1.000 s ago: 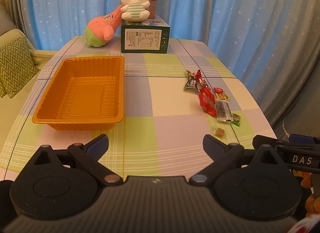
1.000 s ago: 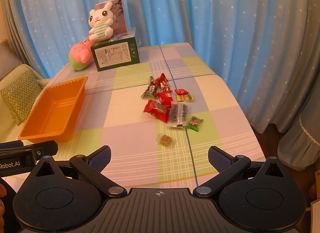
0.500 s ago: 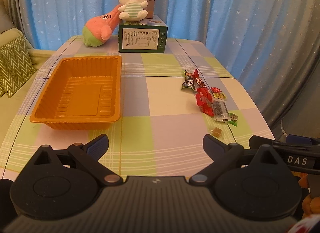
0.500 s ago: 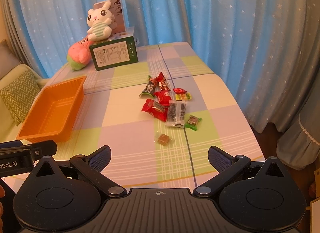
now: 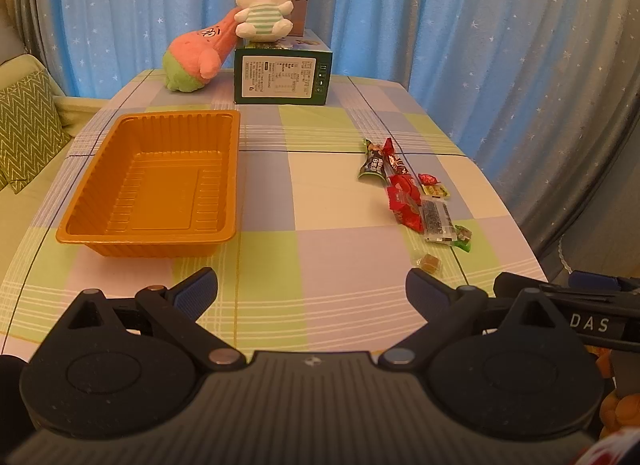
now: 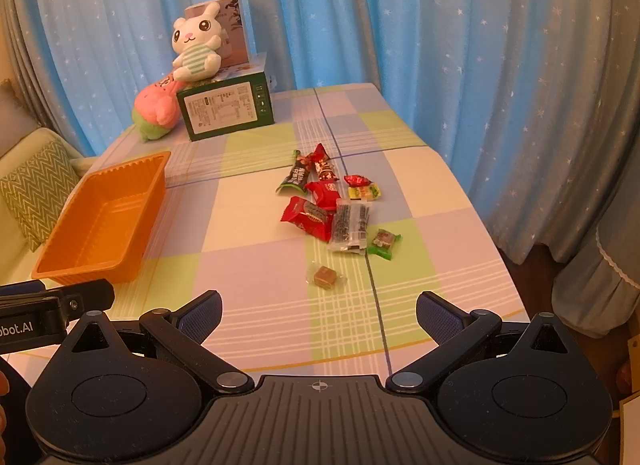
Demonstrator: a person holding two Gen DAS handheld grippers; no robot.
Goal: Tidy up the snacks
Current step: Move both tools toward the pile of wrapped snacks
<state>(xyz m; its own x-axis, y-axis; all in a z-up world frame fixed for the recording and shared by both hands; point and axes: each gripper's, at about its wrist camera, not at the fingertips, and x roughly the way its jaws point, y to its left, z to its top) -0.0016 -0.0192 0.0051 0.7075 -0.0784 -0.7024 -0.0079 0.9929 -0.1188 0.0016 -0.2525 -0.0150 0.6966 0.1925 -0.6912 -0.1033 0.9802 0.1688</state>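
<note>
Lying in a loose cluster on the right half of the checked tablecloth (image 6: 256,265), the snacks (image 6: 332,205) — red, dark and green wrappers, with one small brown candy (image 6: 325,276) apart at the near end — sit well apart from the orange tray (image 5: 160,185), which holds nothing. Both tools hang above the near table edge with fingers spread wide and nothing between them: the left gripper (image 5: 312,289) nearer the tray, the right gripper (image 6: 319,311) nearer the brown candy. Beyond, a green box (image 5: 282,75) carries a plush rabbit (image 5: 262,5) — blue curtains behind.
</note>
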